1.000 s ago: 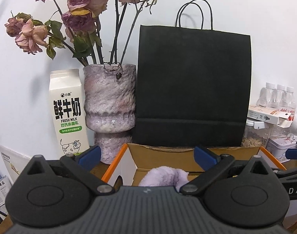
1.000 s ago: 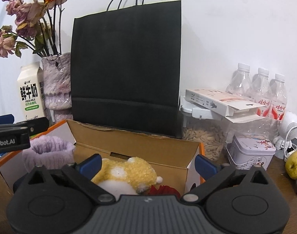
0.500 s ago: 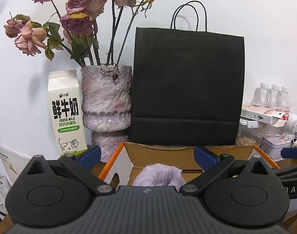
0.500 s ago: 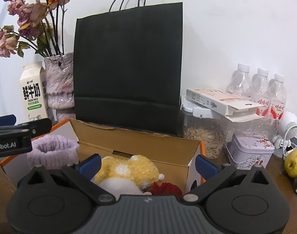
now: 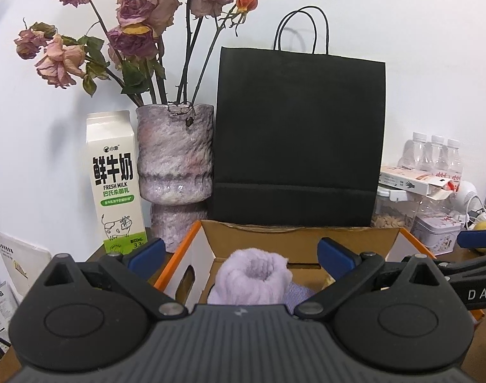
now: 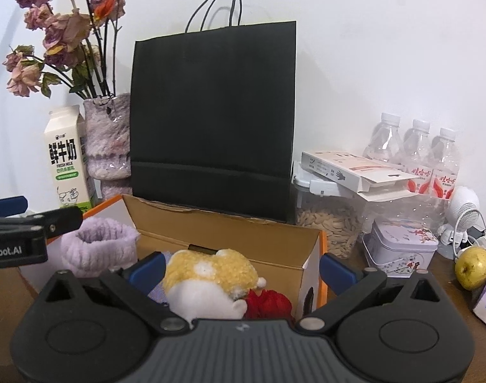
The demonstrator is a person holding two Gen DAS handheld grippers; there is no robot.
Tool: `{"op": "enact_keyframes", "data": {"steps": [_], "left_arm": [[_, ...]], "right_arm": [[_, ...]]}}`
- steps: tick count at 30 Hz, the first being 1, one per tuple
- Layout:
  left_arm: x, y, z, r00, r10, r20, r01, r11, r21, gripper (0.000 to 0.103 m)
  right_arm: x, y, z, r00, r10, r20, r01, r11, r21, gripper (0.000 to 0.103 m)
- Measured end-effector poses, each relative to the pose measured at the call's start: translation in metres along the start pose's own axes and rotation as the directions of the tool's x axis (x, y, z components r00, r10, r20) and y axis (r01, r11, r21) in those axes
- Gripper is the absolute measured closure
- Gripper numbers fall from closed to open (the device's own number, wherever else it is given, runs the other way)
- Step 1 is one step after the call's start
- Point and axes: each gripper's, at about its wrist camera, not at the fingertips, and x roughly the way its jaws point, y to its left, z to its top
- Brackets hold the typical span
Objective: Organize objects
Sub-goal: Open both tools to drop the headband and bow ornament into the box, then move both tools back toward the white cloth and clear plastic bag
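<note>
An open cardboard box (image 5: 179,257) with orange edges sits on the wooden table in front of me. A fluffy lilac sock (image 5: 254,274) stands rolled in its left half. My left gripper (image 5: 239,252) hovers above and just short of the sock, open, with nothing between its blue fingertips. In the right wrist view the same box (image 6: 230,233) also holds a yellow and white plush toy (image 6: 211,274) and a red knitted item (image 6: 268,300). My right gripper (image 6: 242,268) is open over the plush without touching it. The lilac sock (image 6: 96,245) shows at its left.
A tall black paper bag (image 5: 298,140) stands right behind the box. A milk carton (image 5: 115,182) and a vase of dried roses (image 5: 175,166) are at back left. Water bottles (image 6: 415,156), a seed jar (image 6: 335,223), a tin (image 6: 402,249) and a pear (image 6: 472,266) crowd the right.
Both grippers have drawn back and risen a little from the box, so more of its inside shows. The sock and plush stay in the box. Both stay open.
</note>
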Motion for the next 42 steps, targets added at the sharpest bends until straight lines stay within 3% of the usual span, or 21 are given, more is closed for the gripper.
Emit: {"op": "enact_keyframes", "data": {"steps": [19, 32, 42], "left_arm": [[-0.083, -0.008, -0.020, 1.000, -0.004, -0.010, 0.004, 1.000, -0.028, 0.000], [-0.136, -0.020, -0.042, 0.999, -0.019, -0.037, 0.018, 0.999, -0.027, 0.000], [-0.159, -0.026, -0.062, 0.997, -0.019, -0.075, 0.018, 1.000, -0.010, 0.000]], "right_arm": [[-0.085, -0.002, -0.030, 1.000, 0.005, 0.018, -0.005, 0.999, -0.032, 0.000], [-0.142, -0.008, -0.059, 1.000, 0.016, -0.001, -0.016, 0.999, -0.038, 0.000], [-0.162, -0.014, -0.087, 0.999, 0.028, -0.045, -0.030, 0.999, -0.043, 0.000]]}}
